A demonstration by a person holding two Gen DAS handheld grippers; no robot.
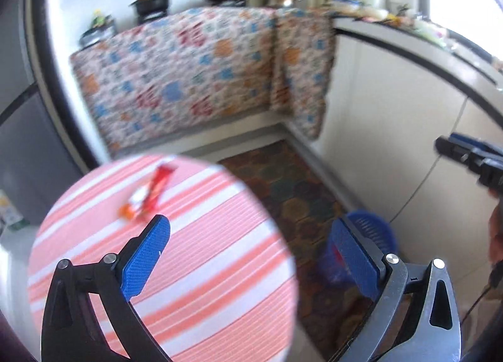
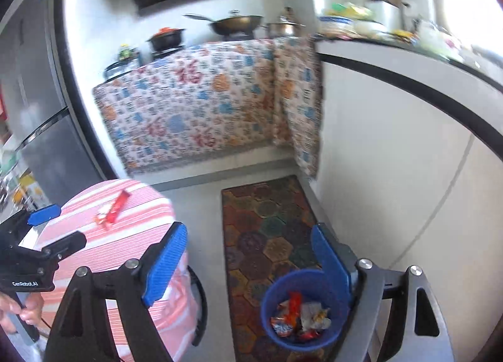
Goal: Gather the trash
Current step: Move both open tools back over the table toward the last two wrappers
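One red wrapper (image 1: 151, 197) is lying far across the striped table (image 1: 188, 267). I am holding both the left gripper (image 1: 248, 255) and right gripper (image 2: 248, 264) spread wide, empty; the blue bin (image 2: 301, 308) is sitting near right. I am approaching low and squarely.

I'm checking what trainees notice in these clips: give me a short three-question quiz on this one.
1. True or false: the left gripper holds a wrapper.
2. Where does the red wrapper lie? A) striped table B) floor mat C) blue bin
3. What is inside the blue bin?

Key: 1 false, its jaws stand open and empty. 2 A. 3 several crumpled snack wrappers.
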